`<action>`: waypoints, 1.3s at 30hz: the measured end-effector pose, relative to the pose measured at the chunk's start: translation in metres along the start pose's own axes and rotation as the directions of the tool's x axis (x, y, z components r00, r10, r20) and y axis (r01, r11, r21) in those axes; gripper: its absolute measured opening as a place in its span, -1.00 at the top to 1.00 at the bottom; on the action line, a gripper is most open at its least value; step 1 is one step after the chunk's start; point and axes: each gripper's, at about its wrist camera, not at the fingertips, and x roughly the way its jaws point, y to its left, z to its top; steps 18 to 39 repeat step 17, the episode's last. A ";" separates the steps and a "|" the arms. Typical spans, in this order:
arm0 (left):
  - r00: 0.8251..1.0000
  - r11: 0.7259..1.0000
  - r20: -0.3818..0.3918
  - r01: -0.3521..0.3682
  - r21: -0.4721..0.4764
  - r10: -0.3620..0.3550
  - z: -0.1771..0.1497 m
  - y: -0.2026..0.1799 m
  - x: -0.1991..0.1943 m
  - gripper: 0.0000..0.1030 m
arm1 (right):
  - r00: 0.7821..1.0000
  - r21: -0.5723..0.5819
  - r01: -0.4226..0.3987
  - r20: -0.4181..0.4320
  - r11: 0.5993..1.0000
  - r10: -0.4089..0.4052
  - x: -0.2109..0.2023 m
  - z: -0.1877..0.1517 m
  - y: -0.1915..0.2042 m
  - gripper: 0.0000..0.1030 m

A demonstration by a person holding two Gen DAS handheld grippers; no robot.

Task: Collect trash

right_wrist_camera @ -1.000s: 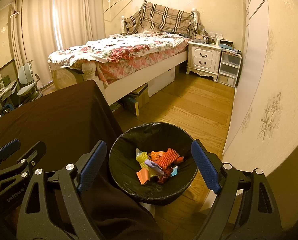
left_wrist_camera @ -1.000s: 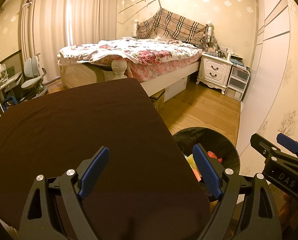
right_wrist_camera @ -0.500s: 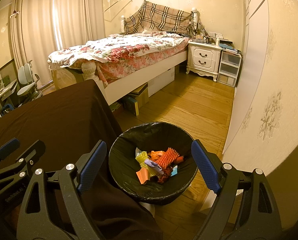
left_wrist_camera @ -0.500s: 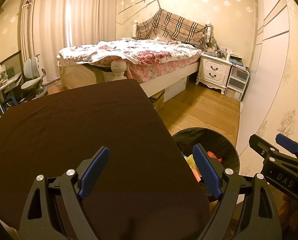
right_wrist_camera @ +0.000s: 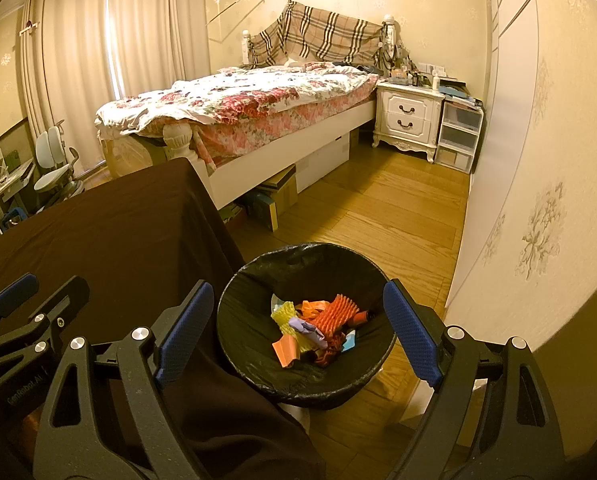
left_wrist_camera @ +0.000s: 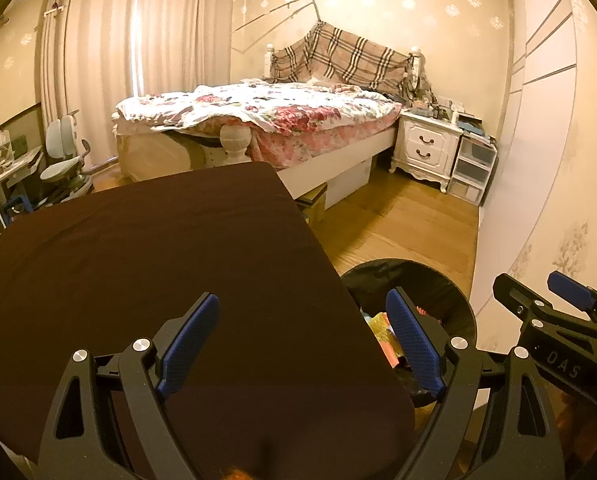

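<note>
A round bin with a black liner [right_wrist_camera: 258, 276] stands on the floor beside the table's right edge, and several coloured scraps of trash [right_wrist_camera: 318, 328] lie in its bottom. My right gripper [right_wrist_camera: 298, 336] hangs open above the bin with nothing between its blue pads. My left gripper [left_wrist_camera: 306, 348] is open too, over the table's near right corner, empty. The left wrist view catches part of the bin [left_wrist_camera: 446, 292] past the table edge, along with the right gripper's fingers [left_wrist_camera: 546, 316]. No trash shows on the dark tablecloth [left_wrist_camera: 138, 264].
A dark brown cloth covers the table [right_wrist_camera: 118, 232]. Beyond it stand a bed with a floral cover [right_wrist_camera: 258, 108], a white nightstand [right_wrist_camera: 408, 116] and plastic drawers [right_wrist_camera: 456, 136]. Boxes [right_wrist_camera: 276, 196] sit under the bed. A wall [right_wrist_camera: 538, 180] runs close on the right. An office chair [left_wrist_camera: 64, 160] stands far left.
</note>
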 end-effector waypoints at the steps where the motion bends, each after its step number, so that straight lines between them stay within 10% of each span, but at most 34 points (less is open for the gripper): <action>1: 1.000 1.000 0.000 0.006 -0.001 -0.006 0.000 0.000 0.000 -0.65 | 1.000 0.000 0.000 0.000 1.000 0.000 0.000 0.000 0.000 -0.64; 39: 1.000 1.000 0.008 -0.004 0.017 0.004 0.003 0.002 0.000 -0.65 | 1.000 -0.001 0.000 -0.001 1.000 0.000 0.000 0.001 0.000 -0.64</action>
